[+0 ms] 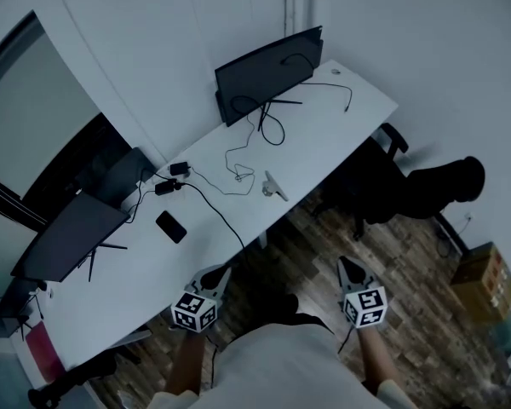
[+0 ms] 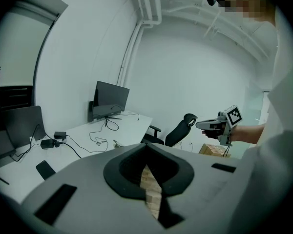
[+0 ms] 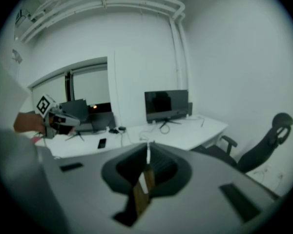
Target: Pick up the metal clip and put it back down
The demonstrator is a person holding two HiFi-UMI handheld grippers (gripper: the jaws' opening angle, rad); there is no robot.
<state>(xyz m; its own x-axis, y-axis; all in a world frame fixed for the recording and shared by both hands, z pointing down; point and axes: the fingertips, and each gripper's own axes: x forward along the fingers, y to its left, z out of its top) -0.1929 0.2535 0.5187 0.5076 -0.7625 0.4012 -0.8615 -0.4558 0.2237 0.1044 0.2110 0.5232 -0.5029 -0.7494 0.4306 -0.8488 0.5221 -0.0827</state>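
Note:
The metal clip lies on the white table near its front edge, a small silvery piece also showing in the left gripper view. Both grippers hang over the wooden floor, well short of the table and apart from the clip. My left gripper is shut with nothing in it. My right gripper has its tips together and holds nothing. Each gripper shows in the other's view: the right gripper and the left gripper.
A dark monitor stands at the table's far end, and another screen stands at the left. A phone, a power adapter and loose cables lie between them. A black office chair and a cardboard box are at the right.

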